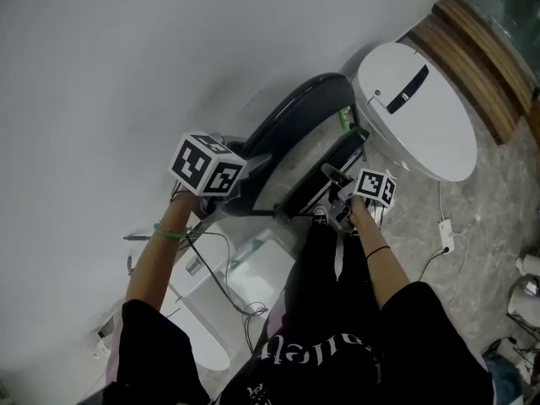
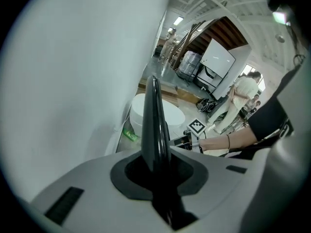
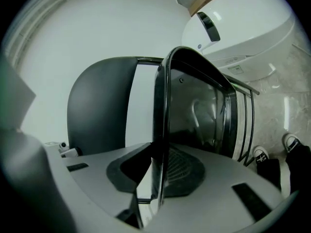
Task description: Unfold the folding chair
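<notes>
I am working one folding chair (image 1: 308,142) with two claws. My left claw (image 1: 251,178) is clamping narrow on the rim of the one dark backrest (image 2: 155,115), and the thin panel is standing edge-on between its pads. My right claw (image 1: 339,197) is pinching, just as narrow, the edge of the one seat (image 3: 194,110), whose metal rim is running straight up out of its jaws. The chair is standing on the grey marbled floor (image 1: 472,226), at the floor's edge where the white wall (image 1: 126,57) is rising. Its backrest is lying toward the wall and its seat is leaning away from it, with a strip of wall showing between the two. One white round-topped unit (image 1: 418,112) is sitting just beside the chair's far end, and one wooden ledge (image 1: 481,57) is running behind it. One small green thing (image 1: 345,117) is lying between chair and unit. Two shoes (image 3: 261,154) are standing near the seat's frame. One white plug block (image 1: 445,229) with its cord is lying on the bare floor to my right, where the open room is; on my left the wall is crowding close.
</notes>
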The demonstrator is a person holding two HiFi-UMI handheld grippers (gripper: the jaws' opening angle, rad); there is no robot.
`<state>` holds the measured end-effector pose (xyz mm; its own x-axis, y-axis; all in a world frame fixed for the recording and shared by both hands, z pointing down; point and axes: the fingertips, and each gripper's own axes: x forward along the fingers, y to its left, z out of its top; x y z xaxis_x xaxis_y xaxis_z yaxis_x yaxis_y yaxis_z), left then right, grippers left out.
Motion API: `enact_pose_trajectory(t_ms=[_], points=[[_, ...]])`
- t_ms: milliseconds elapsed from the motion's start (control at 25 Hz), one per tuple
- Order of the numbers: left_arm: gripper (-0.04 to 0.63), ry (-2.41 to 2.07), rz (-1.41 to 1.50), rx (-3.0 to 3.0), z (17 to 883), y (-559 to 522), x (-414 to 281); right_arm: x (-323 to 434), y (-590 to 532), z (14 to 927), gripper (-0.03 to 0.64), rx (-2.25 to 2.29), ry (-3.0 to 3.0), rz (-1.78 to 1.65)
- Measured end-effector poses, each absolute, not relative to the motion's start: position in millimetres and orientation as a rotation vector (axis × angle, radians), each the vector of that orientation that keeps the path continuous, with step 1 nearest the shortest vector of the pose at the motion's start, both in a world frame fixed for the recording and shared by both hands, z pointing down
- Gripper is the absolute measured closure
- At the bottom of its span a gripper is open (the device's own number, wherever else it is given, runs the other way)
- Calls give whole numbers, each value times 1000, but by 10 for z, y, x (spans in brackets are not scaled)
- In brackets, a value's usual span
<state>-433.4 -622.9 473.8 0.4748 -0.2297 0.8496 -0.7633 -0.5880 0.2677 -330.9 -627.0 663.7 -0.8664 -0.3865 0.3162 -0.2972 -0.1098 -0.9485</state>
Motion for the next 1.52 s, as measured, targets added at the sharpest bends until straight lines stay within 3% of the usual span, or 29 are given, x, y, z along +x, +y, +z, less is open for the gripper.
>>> enact_pose_trajectory(t_ms=[640, 1520], points=[[529, -787, 994, 1970, 4715, -4879, -3079, -1948, -4999, 6595, 540, -854, 2063, -2157], [525, -639, 1020, 2029, 4781, -2990, -1896, -765, -3057, 6675, 540, -935, 1959, -2071]])
